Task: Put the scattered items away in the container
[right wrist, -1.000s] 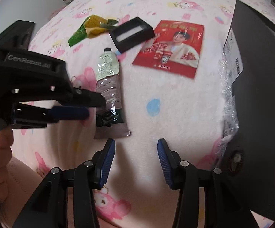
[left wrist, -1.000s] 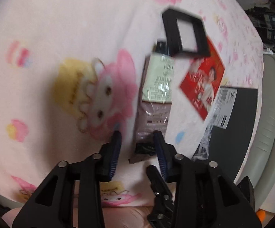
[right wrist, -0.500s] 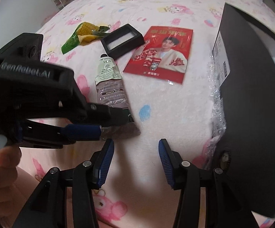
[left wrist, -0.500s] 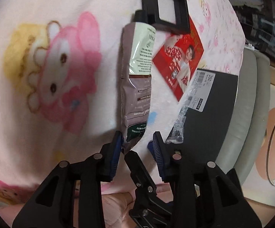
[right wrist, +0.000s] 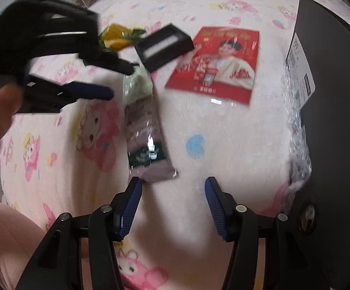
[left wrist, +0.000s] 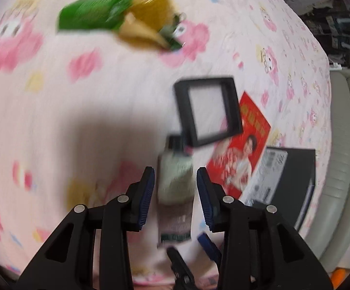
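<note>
Spread across both views, a pink cartoon-print blanket [right wrist: 223, 145] carries the scattered items, with a dark container [right wrist: 332, 120] standing at its right edge, a barcode label and bubble wrap [right wrist: 298, 130] against its wall. Nearby lie a red printed card [right wrist: 216, 65], a green-and-yellow snack packet [left wrist: 117, 17] and a small black frame [left wrist: 208, 111] that overlaps the card's corner. Between the parted fingers of the left gripper [left wrist: 175, 193] sits a cream tube [right wrist: 143, 125], lying on the blanket, its cap toward the frame; the pads are not pressing it. Just short of the tube's crimped end, the right gripper [right wrist: 173, 205] has been widening and holds nothing.
</note>
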The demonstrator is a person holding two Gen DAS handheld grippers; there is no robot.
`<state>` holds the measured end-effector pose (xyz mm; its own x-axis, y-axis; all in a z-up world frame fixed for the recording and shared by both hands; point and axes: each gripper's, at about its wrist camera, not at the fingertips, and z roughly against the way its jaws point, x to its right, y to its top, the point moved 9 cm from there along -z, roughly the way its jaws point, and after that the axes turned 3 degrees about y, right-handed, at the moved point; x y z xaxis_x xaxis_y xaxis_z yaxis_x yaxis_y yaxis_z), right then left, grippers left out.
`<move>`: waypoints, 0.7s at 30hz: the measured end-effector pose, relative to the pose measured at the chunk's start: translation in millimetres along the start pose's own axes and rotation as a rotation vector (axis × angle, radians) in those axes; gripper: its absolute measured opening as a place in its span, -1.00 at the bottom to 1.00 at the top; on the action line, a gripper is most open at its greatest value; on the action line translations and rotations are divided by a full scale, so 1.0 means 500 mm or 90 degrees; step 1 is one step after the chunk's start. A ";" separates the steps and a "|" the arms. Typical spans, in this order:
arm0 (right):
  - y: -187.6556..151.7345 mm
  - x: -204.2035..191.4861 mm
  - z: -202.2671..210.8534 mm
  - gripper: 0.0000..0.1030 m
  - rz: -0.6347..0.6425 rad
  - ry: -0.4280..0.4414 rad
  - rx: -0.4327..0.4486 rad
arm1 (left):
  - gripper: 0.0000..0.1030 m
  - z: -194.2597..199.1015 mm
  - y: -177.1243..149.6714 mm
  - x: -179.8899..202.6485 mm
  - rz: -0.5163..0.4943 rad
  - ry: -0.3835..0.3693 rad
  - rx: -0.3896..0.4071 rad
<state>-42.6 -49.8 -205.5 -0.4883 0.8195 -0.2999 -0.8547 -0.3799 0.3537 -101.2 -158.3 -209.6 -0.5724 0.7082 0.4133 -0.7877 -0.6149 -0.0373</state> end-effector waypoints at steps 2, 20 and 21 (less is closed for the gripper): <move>0.011 -0.003 0.000 -0.02 0.001 0.006 0.018 | -0.32 -0.028 0.007 0.023 -0.019 0.016 0.000; -0.026 -0.082 -0.006 0.12 0.079 0.004 -0.048 | -0.35 -0.054 -0.122 -0.032 0.024 0.045 -0.028; -0.030 -0.086 -0.006 0.13 0.085 0.005 -0.048 | -0.35 -0.056 -0.129 -0.031 0.018 0.045 -0.029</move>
<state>-9.4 -80.5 -200.8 -0.5992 0.7564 -0.2624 -0.7931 -0.5161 0.3234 -47.9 -119.6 -239.0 -0.6079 0.7145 0.3464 -0.7796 -0.6199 -0.0895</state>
